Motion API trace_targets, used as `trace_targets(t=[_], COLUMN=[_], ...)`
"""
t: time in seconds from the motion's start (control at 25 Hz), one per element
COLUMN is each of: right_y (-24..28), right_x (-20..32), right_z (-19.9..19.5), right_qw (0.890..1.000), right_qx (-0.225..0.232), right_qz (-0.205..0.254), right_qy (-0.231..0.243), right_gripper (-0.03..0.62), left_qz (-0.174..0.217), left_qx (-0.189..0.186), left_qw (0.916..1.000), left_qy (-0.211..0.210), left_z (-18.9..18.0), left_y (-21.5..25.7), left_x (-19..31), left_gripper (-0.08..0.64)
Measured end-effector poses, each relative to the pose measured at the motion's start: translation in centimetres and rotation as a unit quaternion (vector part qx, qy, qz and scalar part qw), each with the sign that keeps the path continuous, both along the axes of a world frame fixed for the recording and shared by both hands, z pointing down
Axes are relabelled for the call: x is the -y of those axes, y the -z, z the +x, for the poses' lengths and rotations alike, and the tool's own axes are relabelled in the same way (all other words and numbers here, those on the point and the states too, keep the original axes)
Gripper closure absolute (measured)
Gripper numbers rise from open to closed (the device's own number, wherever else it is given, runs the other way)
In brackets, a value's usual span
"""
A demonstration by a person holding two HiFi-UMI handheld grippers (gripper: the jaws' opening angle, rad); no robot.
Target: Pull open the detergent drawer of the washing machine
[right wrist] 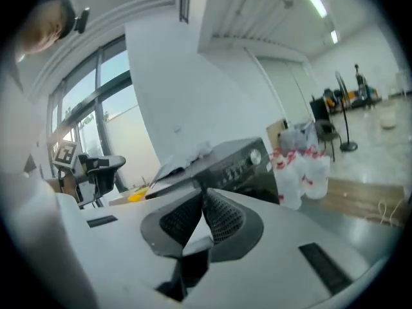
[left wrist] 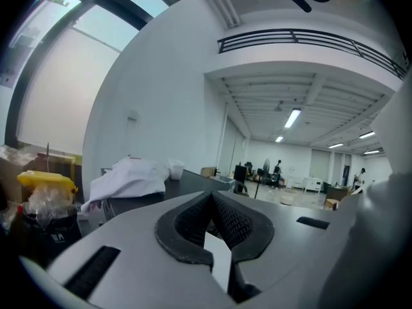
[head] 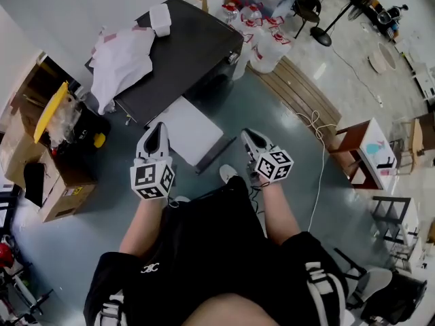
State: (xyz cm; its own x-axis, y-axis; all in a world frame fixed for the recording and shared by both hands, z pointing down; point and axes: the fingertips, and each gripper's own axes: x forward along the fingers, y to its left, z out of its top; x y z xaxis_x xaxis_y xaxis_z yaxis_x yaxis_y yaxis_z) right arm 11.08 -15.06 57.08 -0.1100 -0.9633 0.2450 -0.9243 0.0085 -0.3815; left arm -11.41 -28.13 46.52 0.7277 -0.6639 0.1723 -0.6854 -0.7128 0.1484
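**Drawer not yet in hand, both hand-held grippers closed and empty**

The detergent drawer cannot be picked out in any view. The washing machine (head: 183, 53) that carries it is a dark grey box at 12 o'clock from the person, its top partly covered by a crumpled white cloth (head: 122, 60). The right gripper view shows its dark control panel with a round knob (right wrist: 256, 158) and a row of buttons, and nothing there reads clearly as a drawer front, pulled or not. A flat white panel (head: 194, 131) lies at the machine's 6 o'clock side; whether it belongs to the machine I cannot tell.

The left hand-held gripper (head: 157, 129) and the right hand-held gripper (head: 247, 136) are held above the person's lap, apart from the machine. Each has its ribbed pads pressed tip to tip with nothing between them.

By my reading, the pull is still to do: reach the panel, find the drawer front, grip and draw it out.

White jugs (head: 262, 36) stand at 1 o'clock, and a cardboard box (head: 61, 189) at 9 o'clock.
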Motion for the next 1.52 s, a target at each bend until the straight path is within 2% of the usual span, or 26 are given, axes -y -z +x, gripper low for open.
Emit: trace_targets(t=[0.12, 0.28, 0.4, 0.52, 0.64, 0.76, 1.2, 1.52], right_y=[7.0, 15.1, 18.9, 21.1, 22.4, 22.3, 21.4, 20.6], right_x=[1.1, 2.4, 3.2, 4.2, 5.2, 6.1, 7.4, 7.9], right_z=[0.8, 1.1, 1.0, 0.5, 0.3, 0.0, -0.2, -0.5], right_qw=[0.994, 0.975, 0.961, 0.951, 0.948, 0.949, 0.953, 0.957], right_qx=[-0.083, -0.166, -0.210, -0.237, -0.239, -0.230, -0.215, -0.205], right_qz=[0.062, 0.132, 0.165, 0.183, 0.201, 0.208, 0.209, 0.201], right_qy=[-0.035, -0.062, -0.074, -0.076, -0.067, -0.051, -0.032, -0.037], right_gripper=[0.591, 0.591, 0.591, 0.591, 0.591, 0.591, 0.591, 0.591], left_qz=[0.008, 0.020, 0.033, 0.047, 0.061, 0.070, 0.069, 0.063], left_qx=[-0.002, -0.006, -0.006, -0.003, -0.001, 0.001, 0.010, 0.013], left_qw=[1.0000, 0.9997, 0.9993, 0.9986, 0.9976, 0.9968, 0.9961, 0.9967], left_qy=[0.002, 0.010, 0.018, 0.026, 0.035, 0.039, 0.054, 0.050], left_z=[0.0, 0.1, 0.2, 0.0, -0.1, 0.1, -0.1, 0.0], left_y=[0.9, 2.5, 4.0, 5.4, 6.9, 7.4, 7.0, 6.6], left_x=[0.3, 0.6, 0.8, 1.2, 1.4, 1.5, 1.5, 1.5], left_gripper=[0.558, 0.558, 0.558, 0.558, 0.558, 0.558, 0.558, 0.558])
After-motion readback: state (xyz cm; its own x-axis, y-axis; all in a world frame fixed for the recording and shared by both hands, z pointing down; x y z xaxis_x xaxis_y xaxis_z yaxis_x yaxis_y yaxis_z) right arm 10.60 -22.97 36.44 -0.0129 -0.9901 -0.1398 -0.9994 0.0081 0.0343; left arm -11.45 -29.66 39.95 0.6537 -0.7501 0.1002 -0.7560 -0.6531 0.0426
